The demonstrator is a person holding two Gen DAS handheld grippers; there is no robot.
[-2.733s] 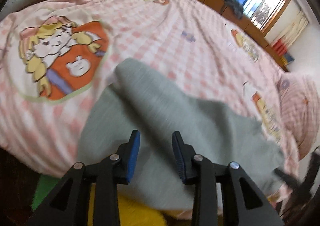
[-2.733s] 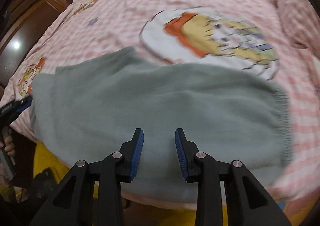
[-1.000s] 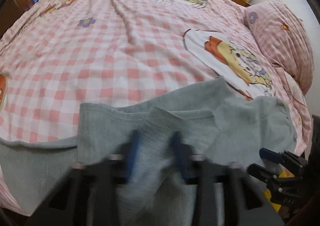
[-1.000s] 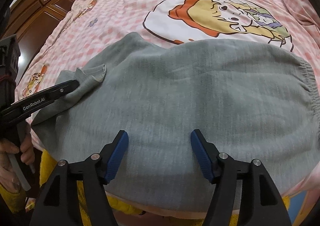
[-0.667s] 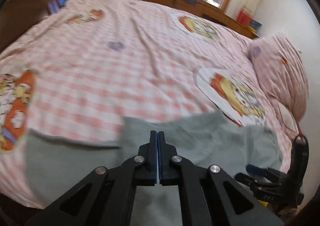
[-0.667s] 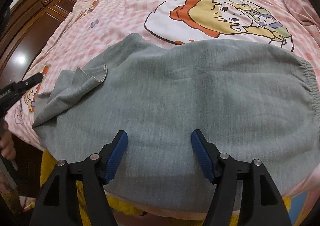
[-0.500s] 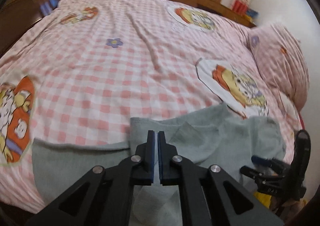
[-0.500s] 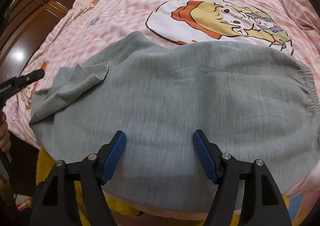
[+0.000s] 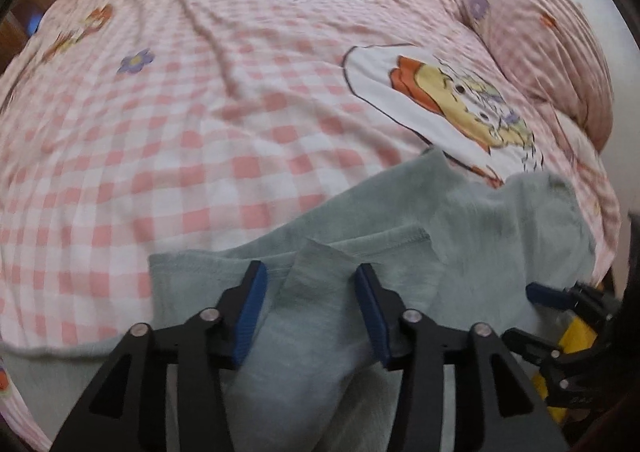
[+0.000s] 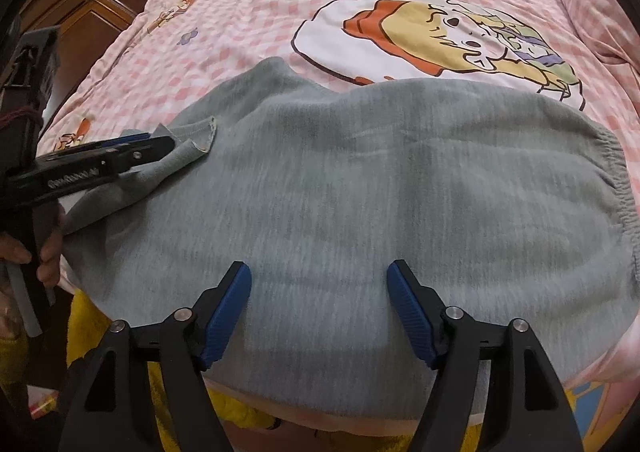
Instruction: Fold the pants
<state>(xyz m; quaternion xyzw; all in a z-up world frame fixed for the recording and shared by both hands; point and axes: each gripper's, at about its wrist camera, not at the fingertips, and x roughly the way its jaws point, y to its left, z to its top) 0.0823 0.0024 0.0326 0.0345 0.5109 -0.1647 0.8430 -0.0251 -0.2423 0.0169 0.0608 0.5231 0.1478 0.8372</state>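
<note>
The pants (image 10: 384, 188) are a grey-green knit pair, laid crosswise near the front edge of the bed (image 10: 248, 8) on its pink checked cover. They lie mostly flat and doubled over, the cloth smooth with only faint ripples. The gathered elastic waistband (image 10: 616, 172) curves along the right end. At the left end the leg narrows, and its hemmed cuff (image 10: 200, 136) is turned back on top of the cloth, showing the stitched edge. In the left wrist view the same cuff (image 9: 384, 240) lies folded over the leg, a raised crease of cloth running toward the camera.
</note>
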